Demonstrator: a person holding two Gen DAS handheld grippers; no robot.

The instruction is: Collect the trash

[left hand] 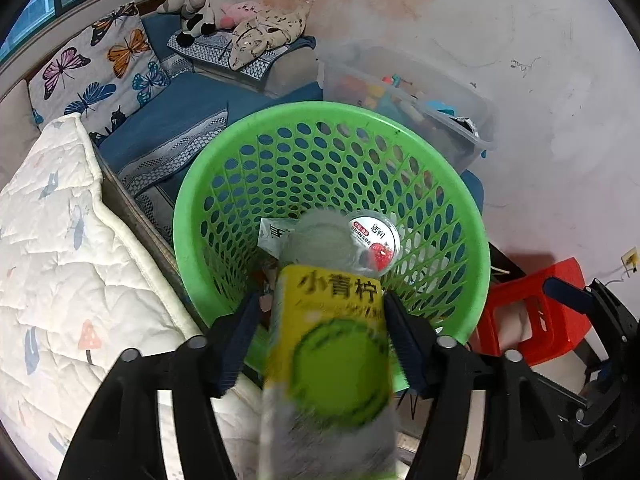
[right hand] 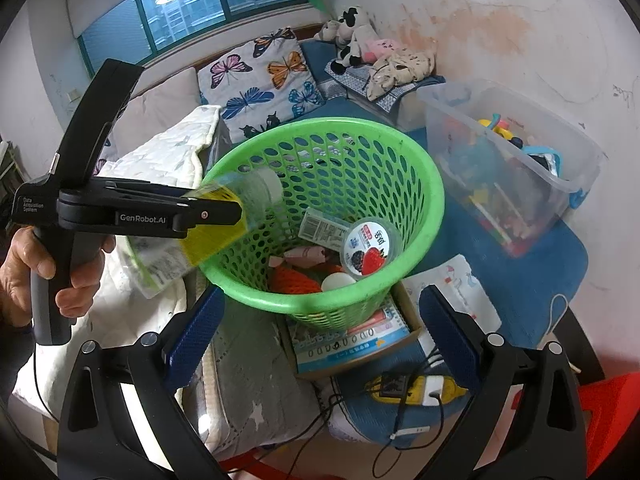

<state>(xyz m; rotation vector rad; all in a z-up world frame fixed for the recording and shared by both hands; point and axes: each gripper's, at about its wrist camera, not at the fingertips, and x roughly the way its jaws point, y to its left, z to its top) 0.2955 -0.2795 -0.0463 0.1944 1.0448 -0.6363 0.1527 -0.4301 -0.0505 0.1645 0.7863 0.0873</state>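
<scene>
With the left claw point(left hand: 320, 332) clamped on the yellow-labelled bottle point(left hand: 332, 344) over the green basket's point(left hand: 188, 240) near rim and the right claw point(right hand: 320, 332) wide open and empty, an early release could drop it outside.

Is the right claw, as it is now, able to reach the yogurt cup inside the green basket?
Probably yes. The right claw is open and empty, just before the green basket, whose mouth is uncovered. The yogurt cup lies on top of the trash. The left claw, holding a bottle, is only at the far rim.
</scene>
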